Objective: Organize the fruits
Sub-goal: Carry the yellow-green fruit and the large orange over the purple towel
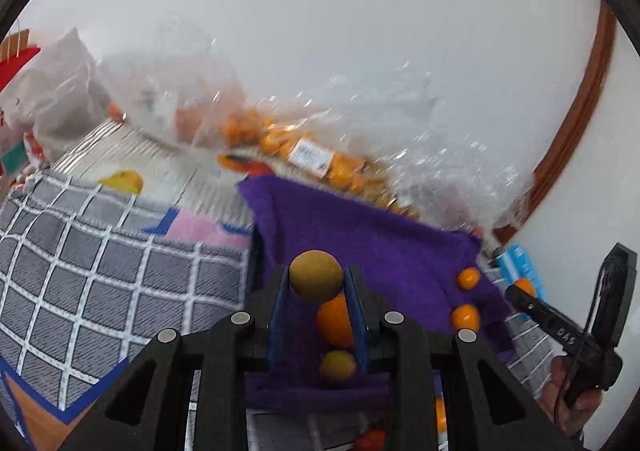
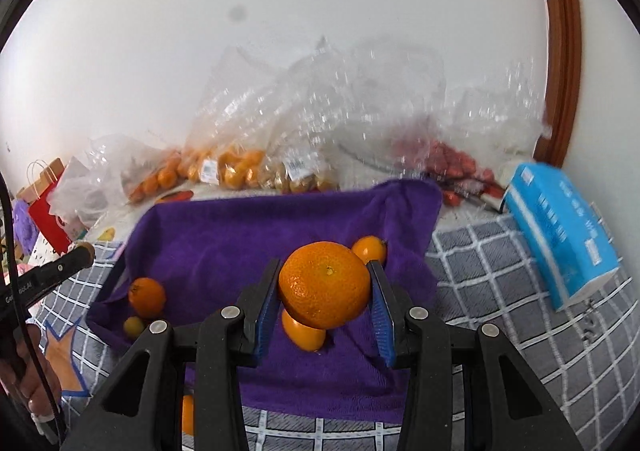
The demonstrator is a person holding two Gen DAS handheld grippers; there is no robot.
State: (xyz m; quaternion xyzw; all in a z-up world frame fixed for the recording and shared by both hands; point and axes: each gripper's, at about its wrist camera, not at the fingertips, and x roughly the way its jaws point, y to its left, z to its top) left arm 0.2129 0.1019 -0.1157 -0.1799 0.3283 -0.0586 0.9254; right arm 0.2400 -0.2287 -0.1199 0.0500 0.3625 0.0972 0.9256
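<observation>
Fruits lie scattered on a purple towel [image 2: 248,235] that is spread over a grey checked cloth [image 2: 516,315], and each pair of tongs has one fruit between its blue pads. The right tongs [image 2: 325,293] are clamped on a large orange [image 2: 324,285], which sits right at the fingertips and fills the gap from pad to pad, raised above the towel. Directly beneath it on the towel lies a smaller orange fruit [image 2: 304,333], and another small orange one [image 2: 370,249] rests just past the right fingertip. Toward the towel's left edge sit a mandarin [image 2: 147,297] and, touching it on the near side, a small yellowish fruit [image 2: 134,326]. The left tongs [image 1: 317,281] are closed on a round brownish-yellow fruit [image 1: 316,275], gripped at the very tips of the fingers [image 1: 282,303]. Seen between those fingers, farther down, are an orange fruit [image 1: 336,321] and a small yellow-brown one [image 1: 338,365] lying on the towel. Two small orange fruits [image 1: 468,278] rest near the towel's right edge in the left wrist view, one beyond the other. Behind the towel, against the white wall [image 2: 320,11], stand clear plastic bags [image 2: 240,159] holding more orange and yellowish fruit, and a bag of red fruit [image 2: 448,163] farther right. A blue tissue pack [image 2: 560,239] lies on the checked cloth to the right of the towel.
</observation>
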